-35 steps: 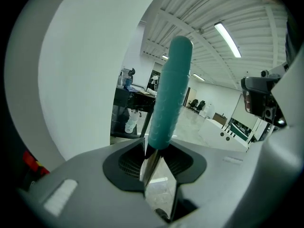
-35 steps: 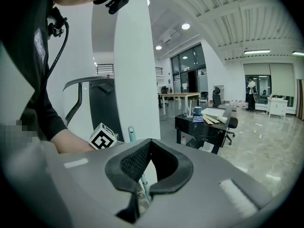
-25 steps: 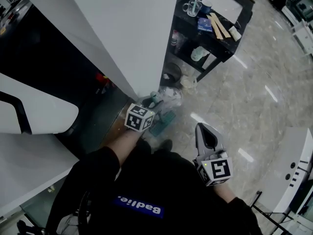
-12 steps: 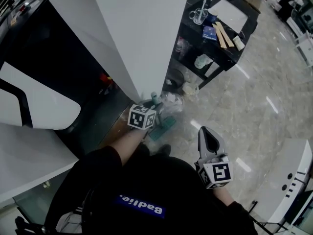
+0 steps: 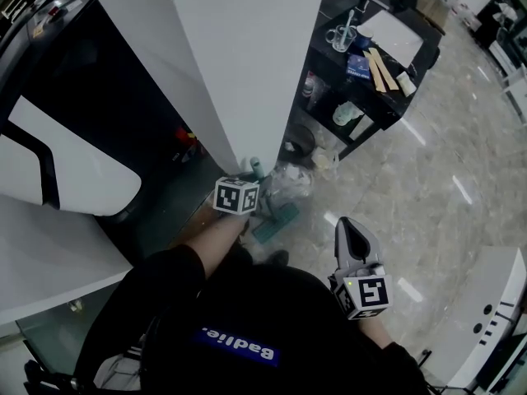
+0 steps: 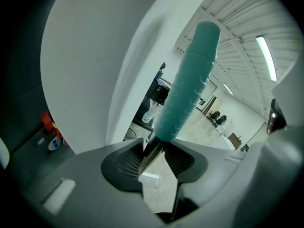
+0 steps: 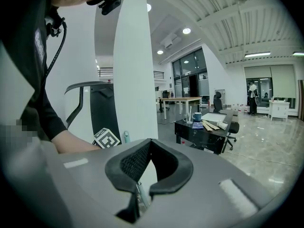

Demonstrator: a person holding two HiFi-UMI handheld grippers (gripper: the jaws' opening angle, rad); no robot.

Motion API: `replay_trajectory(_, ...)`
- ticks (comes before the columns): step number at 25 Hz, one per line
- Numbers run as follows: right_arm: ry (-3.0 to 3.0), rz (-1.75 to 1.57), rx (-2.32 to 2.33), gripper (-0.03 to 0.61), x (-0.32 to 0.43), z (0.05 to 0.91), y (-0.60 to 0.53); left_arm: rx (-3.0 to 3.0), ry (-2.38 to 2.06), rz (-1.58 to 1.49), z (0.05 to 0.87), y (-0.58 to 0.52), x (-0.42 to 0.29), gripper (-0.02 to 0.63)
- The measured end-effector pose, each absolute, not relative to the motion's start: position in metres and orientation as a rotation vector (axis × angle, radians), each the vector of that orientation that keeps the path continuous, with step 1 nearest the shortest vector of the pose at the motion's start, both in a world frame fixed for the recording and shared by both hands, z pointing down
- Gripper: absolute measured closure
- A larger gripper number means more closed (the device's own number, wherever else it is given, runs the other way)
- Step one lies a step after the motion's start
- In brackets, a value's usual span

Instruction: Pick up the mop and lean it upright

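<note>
My left gripper (image 6: 153,148) has the mop by its bare metal shaft, just under the ribbed teal plastic grip (image 6: 187,84). The jaws stand partly apart with the shaft wedged between the two dark ribbed pads, which are on it. They have just been easing open a little, with the shaft between them. From the pads the teal grip runs up and away, tilted to the right, with the broad white pillar (image 5: 247,56) just beside it on the left. I cannot tell from here whether the grip touches the pillar.

In the head view the left gripper's marker cube (image 5: 237,196) sits at the foot of that pillar, and the tip of the teal grip pokes out just above it. The mop's flat teal head (image 5: 276,220) lies on the pale marble floor (image 5: 428,163), just right of the cube and near the pillar's corner. Something pale and crumpled lies beside it, and I cannot make out what.

My right gripper (image 7: 149,144) is held well apart from the mop, low at the right of the head view and pointing out over open floor. Its jaws are closed with the pads meeting at the tips, and they have hold of nothing.

Past the pillar stands a black two-shelf bench (image 7: 197,136) with a cup, papers and some small items on top. A white chair with a black stripe (image 5: 58,171) stands at the left.
</note>
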State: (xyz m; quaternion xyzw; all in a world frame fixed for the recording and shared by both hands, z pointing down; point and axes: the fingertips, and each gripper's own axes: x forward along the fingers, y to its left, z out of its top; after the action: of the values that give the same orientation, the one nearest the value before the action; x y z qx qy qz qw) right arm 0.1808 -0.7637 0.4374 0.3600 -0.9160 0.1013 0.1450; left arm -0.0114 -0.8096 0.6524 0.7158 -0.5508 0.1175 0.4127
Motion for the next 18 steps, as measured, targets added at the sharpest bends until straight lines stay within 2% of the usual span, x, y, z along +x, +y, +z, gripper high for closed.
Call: replay_trajectory(18, -2.664, 0.283, 1.035, 0.572, 0.1813, 0.4339, -0.7578, 1.745, -1.375, 0.271, 0.6562, -0.8012, -0.0195, 0.417)
